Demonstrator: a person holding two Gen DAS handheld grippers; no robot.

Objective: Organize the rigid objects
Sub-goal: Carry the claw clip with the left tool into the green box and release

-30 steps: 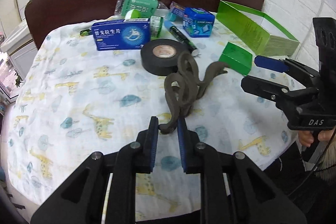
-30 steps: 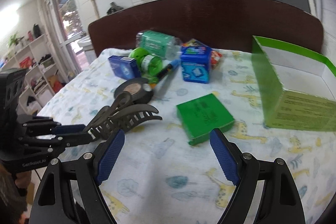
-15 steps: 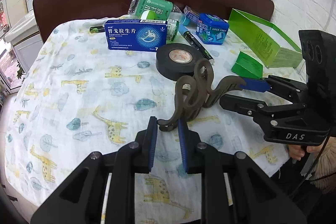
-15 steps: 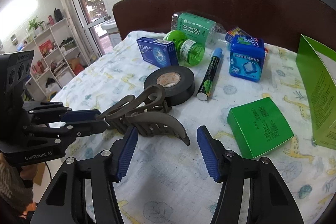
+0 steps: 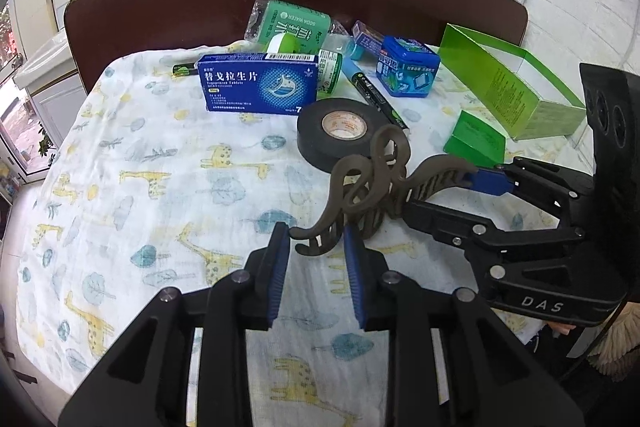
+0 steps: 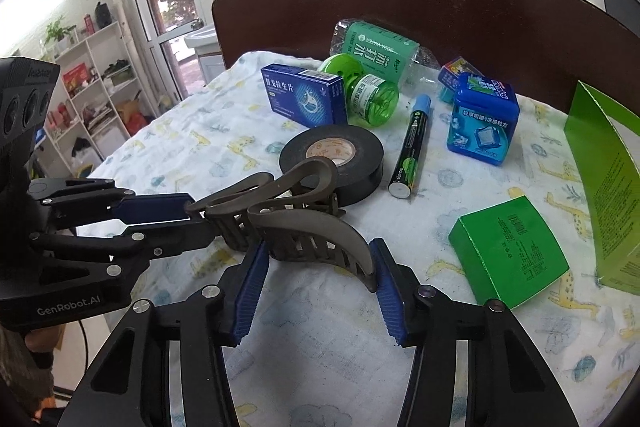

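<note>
Above the giraffe-print cloth (image 5: pixel 140 163) that covers the worktop, a grey-brown plastic claw hair clip (image 5: pixel 376 187) hangs between the two grippers. The left gripper (image 5: pixel 316 251) has one curled tip of the clip between its blue pads, but the pads stand a little apart and whether they press on it cannot be told. The right gripper (image 6: pixel 316 267) straddles the clip's toothed body, its blue pads touching the clip on both sides at a middling width; from the left wrist view its fingers reach in from the right and meet the clip's far end.

Just behind the clip a black roll of electrical tape (image 6: pixel 332 157) lies flat on the cloth. Farther back stand a blue medicine carton (image 5: pixel 258 83), a green plastic jar on its side (image 6: pixel 370 95), a crumpled green-labelled soda water bottle (image 6: pixel 376 47) and a blue square mint tin (image 6: pixel 484 119). A black-and-green marker with a blue cap (image 6: pixel 412 147) lies between tape and tin. To the right sit a small flat green box (image 6: pixel 508 255) and an open bright-green carton (image 5: pixel 508 83).
</note>
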